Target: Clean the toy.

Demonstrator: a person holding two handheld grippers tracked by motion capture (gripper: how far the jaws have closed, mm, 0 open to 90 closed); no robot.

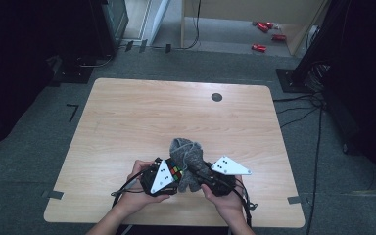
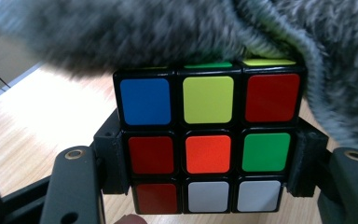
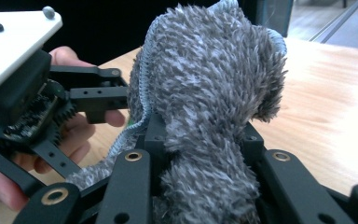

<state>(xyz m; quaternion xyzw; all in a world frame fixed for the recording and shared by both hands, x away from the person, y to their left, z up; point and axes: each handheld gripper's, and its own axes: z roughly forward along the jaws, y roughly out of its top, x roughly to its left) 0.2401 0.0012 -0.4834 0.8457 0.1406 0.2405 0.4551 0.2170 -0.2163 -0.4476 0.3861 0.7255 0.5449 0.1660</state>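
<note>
A scrambled Rubik's cube (image 2: 207, 140) sits squeezed between the black jaws of my left gripper (image 2: 207, 158), its blue, yellow and red top row facing the camera. In the high view the cube (image 1: 176, 172) is near the table's front edge, inside the left gripper (image 1: 173, 176). A fluffy grey cloth (image 3: 205, 93) is bunched up in my right gripper (image 3: 203, 140), which is shut on it. The cloth (image 1: 188, 156) drapes over the cube's top and right side, as the cloth (image 2: 284, 28) shows above the cube. The right gripper (image 1: 198, 175) is close beside the left one.
The wooden table (image 1: 176, 112) has a small dark round spot (image 1: 217, 97) near its far edge. Red cans (image 1: 259, 47) lie on the floor beyond it. Cables (image 1: 318, 127) run along the floor at the right. A hand (image 3: 74, 135) holds the left gripper (image 3: 93, 93).
</note>
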